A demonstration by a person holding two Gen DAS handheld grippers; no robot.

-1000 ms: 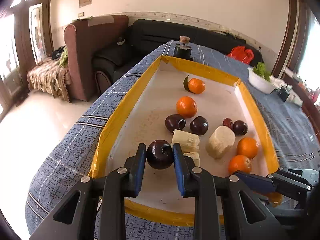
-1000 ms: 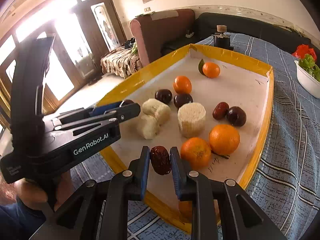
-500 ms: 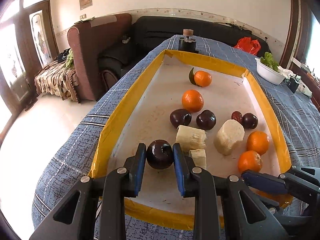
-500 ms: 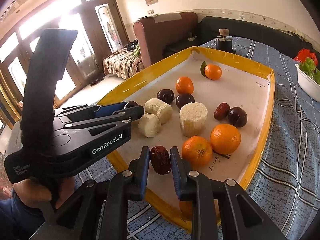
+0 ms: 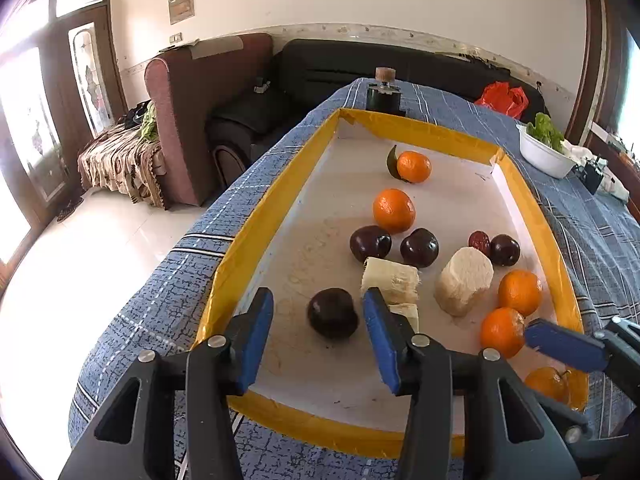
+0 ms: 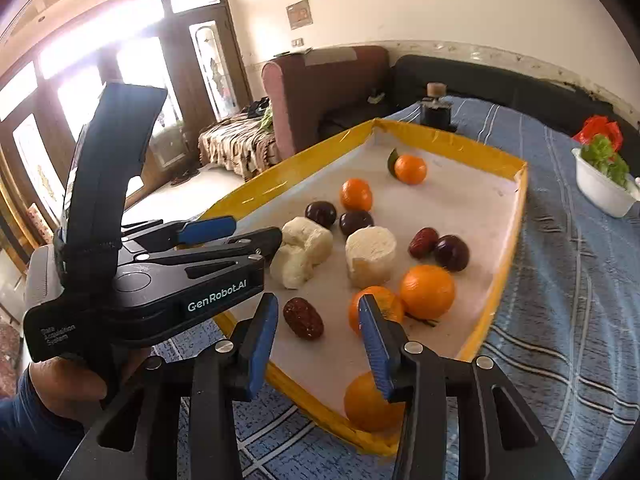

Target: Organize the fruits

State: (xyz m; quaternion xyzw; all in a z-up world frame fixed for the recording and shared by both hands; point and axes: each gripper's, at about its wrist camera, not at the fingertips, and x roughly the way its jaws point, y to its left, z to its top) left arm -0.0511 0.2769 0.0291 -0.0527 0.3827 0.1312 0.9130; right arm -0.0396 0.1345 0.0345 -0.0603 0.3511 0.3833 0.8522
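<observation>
Daylight floods in from the glass doors [image 6: 100, 92] on my left, so strongly that the panes burn out to white and the floor tiles [image 5: 80, 264] glare. The tray [image 5: 280, 200] is evenly lit, and the fruit throws only soft, short shadows. Everything near me is sharp. My fisheye lenses bend the walls and the table's far edge into curves, and the corners of both views fall off to black.

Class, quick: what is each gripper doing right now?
Left gripper: jaws just opened, dark plum lies free between them.
Right gripper: jaws just opened, red date released.
</observation>
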